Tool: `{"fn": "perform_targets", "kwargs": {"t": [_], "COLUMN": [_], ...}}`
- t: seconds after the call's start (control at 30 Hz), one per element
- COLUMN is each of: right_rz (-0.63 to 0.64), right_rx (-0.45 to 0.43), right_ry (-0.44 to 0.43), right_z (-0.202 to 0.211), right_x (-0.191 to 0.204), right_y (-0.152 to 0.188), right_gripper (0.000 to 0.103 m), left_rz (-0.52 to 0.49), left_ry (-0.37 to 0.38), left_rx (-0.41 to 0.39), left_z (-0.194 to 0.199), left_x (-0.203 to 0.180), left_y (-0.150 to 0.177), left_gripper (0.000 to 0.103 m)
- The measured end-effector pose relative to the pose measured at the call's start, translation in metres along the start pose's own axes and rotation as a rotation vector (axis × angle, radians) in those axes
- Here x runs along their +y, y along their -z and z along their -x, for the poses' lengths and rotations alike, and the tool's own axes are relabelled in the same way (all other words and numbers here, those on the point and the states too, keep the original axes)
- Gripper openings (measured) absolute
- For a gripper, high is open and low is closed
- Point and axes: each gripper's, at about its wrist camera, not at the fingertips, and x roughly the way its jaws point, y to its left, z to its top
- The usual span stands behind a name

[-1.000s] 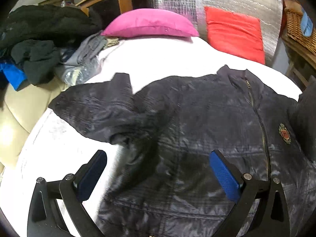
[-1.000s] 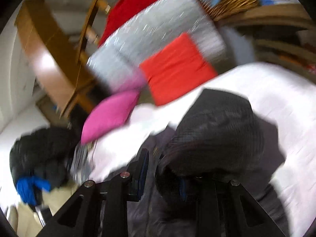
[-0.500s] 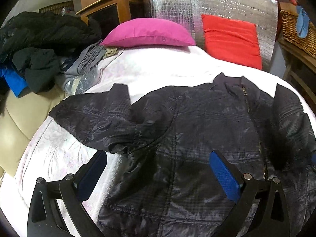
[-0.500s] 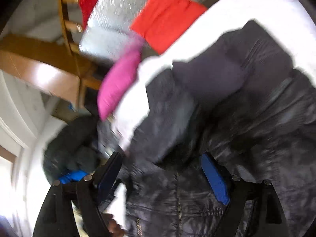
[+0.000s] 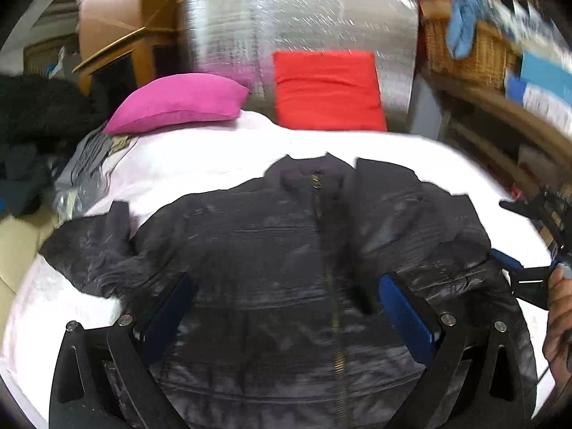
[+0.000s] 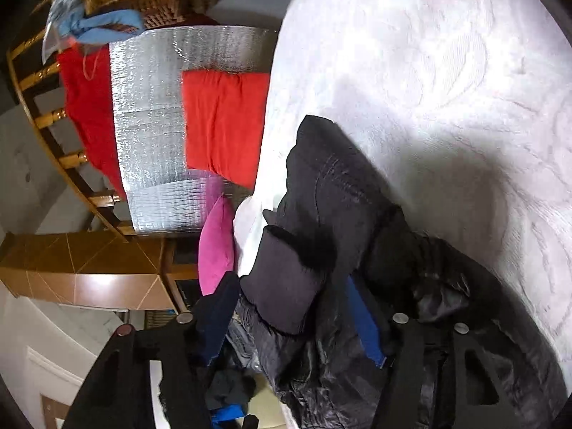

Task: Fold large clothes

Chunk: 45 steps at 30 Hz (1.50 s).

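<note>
**Dark jacket front-up on the bed, right sleeve folded in**

The dark jacket (image 5: 271,271) lies spread on the white bed (image 5: 200,157), zip side up, collar toward the far end, hem toward the near edge. Its left sleeve (image 5: 89,246) runs out toward the left edge of the bed. Its right sleeve (image 6: 321,193) is folded back over the right side of the body, with the ribbed cuff (image 6: 286,282) uppermost.

Left gripper (image 5: 286,307): fingers wide apart, over the lower front of the jacket, nothing between the blue pads. Contact with the fabric cannot be told.

Right gripper (image 6: 289,318): its fingers have just been closing and stand about half apart. The cuff and crumpled sleeve fabric sit between them; the pads do not visibly press on it. In the left wrist view this gripper shows at the right border, held by a hand (image 5: 559,318).

At the far end of the bed: a pink pillow (image 5: 178,102) on the left, a red cushion (image 5: 327,91) against a silver foil panel (image 5: 304,25). A heap of dark clothes (image 5: 32,128) sits far left, a wicker basket (image 5: 464,50) far right.
</note>
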Motion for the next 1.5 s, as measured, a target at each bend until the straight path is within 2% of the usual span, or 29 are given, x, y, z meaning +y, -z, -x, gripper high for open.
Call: {"fn": "perform_targets", "kwargs": {"t": [0.07,0.17,0.23,0.3,0.33,0.37,0.43,0.5,0.63,0.83,0.9,0.97,1.1,1.23,1.33,1.5], "right_rz": [0.008,0.040,0.034,0.025,0.016,0.011,0.016,0.027,0.043,0.059,0.066,0.077,0.065,0.040,0.039,0.044], "right_rx": [0.016,0.028,0.044,0.055,0.064,0.072,0.078,0.084,0.086,0.091,0.089,0.085,0.075,0.077,0.088,0.099], "right_ry": [0.027,0.096,0.112,0.136,0.151,0.158,0.180,0.191,0.209,0.228,0.234,0.243,0.247,0.241,0.244,0.247], "right_z": [-0.005,-0.003,-0.001,0.000,-0.001,0.000,0.000,-0.005,-0.006,-0.014,-0.014,-0.015,-0.016,-0.016,-0.017,-0.018], "right_x": [0.001,0.001,-0.002,-0.005,-0.008,-0.012,-0.013,-0.013,-0.012,-0.008,-0.007,-0.007,-0.008,-0.012,-0.012,-0.011], "right_y": [0.000,0.000,-0.003,-0.003,-0.003,-0.004,-0.004,-0.003,-0.002,0.001,0.003,0.005,0.006,0.004,0.003,0.002], "right_gripper": [0.062,0.063,0.061,0.061,0.061,0.060,0.057,0.057,0.057,0.057,0.057,0.057,0.057,0.057,0.057,0.057], "left_rz": [-0.026,-0.085,-0.114,-0.124,-0.120,-0.112,-0.093,-0.054,0.036,0.154,0.195,0.236,0.225,0.105,0.003,-0.125], "left_ry": [-0.007,-0.059,-0.087,-0.148,-0.168,-0.179,-0.198,-0.207,-0.277,-0.301,-0.298,-0.252,-0.157,-0.127,-0.139,-0.236], "left_rx": [0.025,0.077,0.090,0.100,0.104,0.106,0.127,0.177,0.241,0.294,0.294,0.295,0.277,0.233,0.236,0.245], "left_z": [-0.011,-0.034,-0.046,-0.056,-0.061,-0.064,-0.066,-0.072,-0.076,-0.054,-0.048,-0.044,-0.040,-0.045,-0.060,-0.104], "left_x": [-0.025,-0.053,-0.064,-0.067,-0.064,-0.060,-0.049,-0.029,0.020,0.096,0.110,0.114,0.090,0.037,-0.004,-0.054], "left_y": [-0.009,-0.015,-0.015,-0.016,-0.017,-0.017,-0.016,-0.014,-0.006,0.016,0.018,0.012,-0.013,-0.044,-0.063,-0.083], "left_gripper": [0.103,0.103,0.103,0.102,0.098,0.094,0.069,0.060,0.060,0.060,0.060,0.061,0.080,0.085,0.089,0.089]}}
